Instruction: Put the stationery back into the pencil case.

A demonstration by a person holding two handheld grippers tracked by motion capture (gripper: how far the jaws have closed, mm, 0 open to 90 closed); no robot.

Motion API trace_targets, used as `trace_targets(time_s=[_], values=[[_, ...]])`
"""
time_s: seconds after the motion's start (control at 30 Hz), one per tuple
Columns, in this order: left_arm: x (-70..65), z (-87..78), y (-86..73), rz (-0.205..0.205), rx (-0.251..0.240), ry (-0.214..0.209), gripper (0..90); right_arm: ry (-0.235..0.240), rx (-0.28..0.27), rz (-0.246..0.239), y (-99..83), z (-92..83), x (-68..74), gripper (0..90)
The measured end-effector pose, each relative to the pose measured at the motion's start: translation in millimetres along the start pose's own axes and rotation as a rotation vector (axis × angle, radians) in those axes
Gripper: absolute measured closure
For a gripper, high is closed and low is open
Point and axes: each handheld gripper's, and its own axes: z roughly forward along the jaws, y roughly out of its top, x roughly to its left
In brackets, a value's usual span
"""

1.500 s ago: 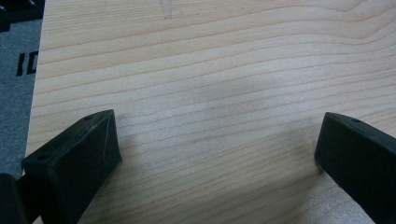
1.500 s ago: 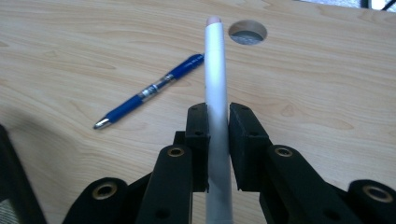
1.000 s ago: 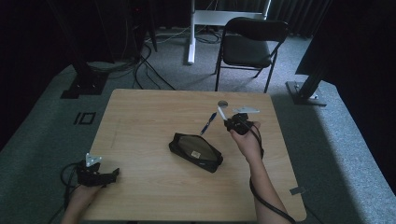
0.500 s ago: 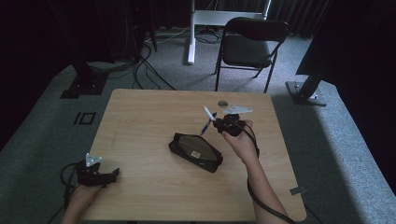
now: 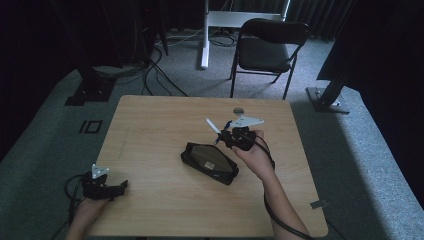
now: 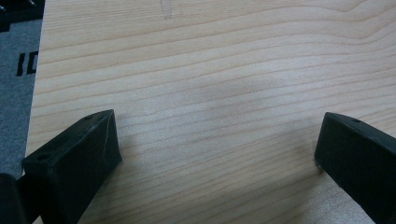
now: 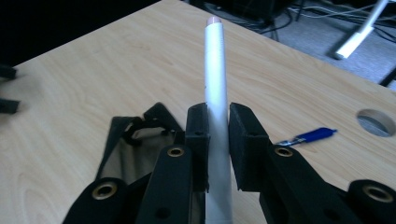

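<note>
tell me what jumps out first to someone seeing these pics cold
The right gripper, shut on a white pen, holds it above the table, right of centre. Just beneath it lies a black pouch, unzipped, with a blue pen on the wood nearby. At the near left edge the left gripper rests with its jaws wide apart over bare wood.

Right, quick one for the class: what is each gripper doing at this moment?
Left gripper: open, holding nothing, resting low at the table edge.
Right gripper: shut on the white pen, lifted near the black pouch.
</note>
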Motion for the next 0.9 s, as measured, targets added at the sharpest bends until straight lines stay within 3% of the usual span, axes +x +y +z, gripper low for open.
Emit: trace_targets(time_s=[0.43,0.9], values=[[0.0,-0.1,0.0,0.000,0.001,0.000,0.1,0.103,0.009,-0.074,-8.8,5.0,6.6,78.3],[0.0,-0.1,0.0,0.000,0.001,0.000,0.1,0.161,0.052,-0.132,-18.9,15.2,10.0,78.3]])
